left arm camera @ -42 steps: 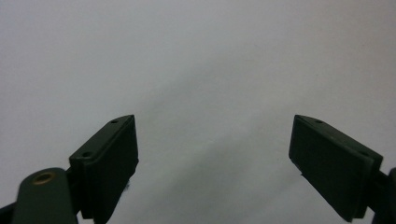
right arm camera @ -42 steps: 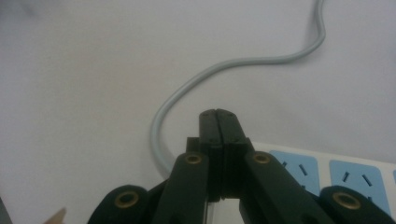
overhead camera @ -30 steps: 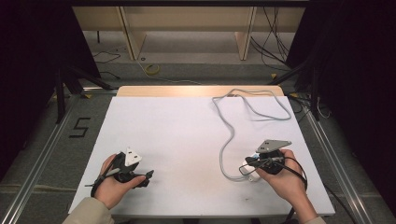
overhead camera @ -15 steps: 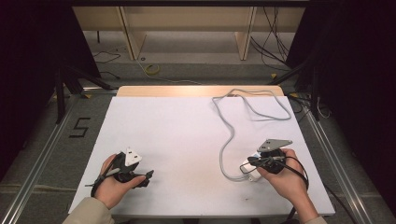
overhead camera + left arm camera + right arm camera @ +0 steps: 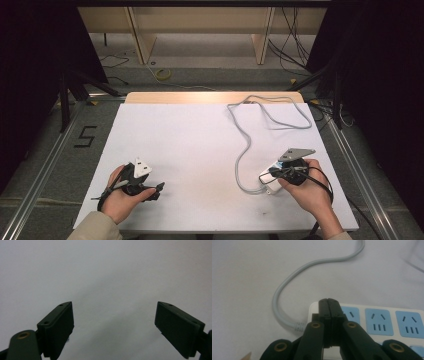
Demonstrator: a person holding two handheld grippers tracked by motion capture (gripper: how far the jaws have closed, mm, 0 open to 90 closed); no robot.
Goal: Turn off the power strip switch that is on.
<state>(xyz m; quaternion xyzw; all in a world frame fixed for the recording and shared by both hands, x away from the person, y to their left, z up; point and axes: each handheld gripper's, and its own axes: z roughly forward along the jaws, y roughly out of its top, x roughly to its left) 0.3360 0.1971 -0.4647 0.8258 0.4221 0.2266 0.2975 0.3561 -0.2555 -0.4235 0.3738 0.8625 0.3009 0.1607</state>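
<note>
The power strip point(image 5: 270, 181) is seen at lower right of the counter point(image 5: 200, 150), long axis toward upper right, directly under the clenched, empty right tool point(image 5: 329, 305); the left tool point(image 5: 115, 322), released, is well apart at lower left.

I see a white strip point(image 5: 372, 322) with light-blue socket panels, a pale grey cord point(image 5: 287, 287), black grippers — left point(image 5: 115, 322), right point(image 5: 328, 302) — over a white table point(image 5: 200, 145).

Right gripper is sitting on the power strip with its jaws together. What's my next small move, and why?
Probably open the right gripper first: its jaws are shut with nothing between them, resting over the power strip end near the cord. Then straddle the strip's body.
</note>
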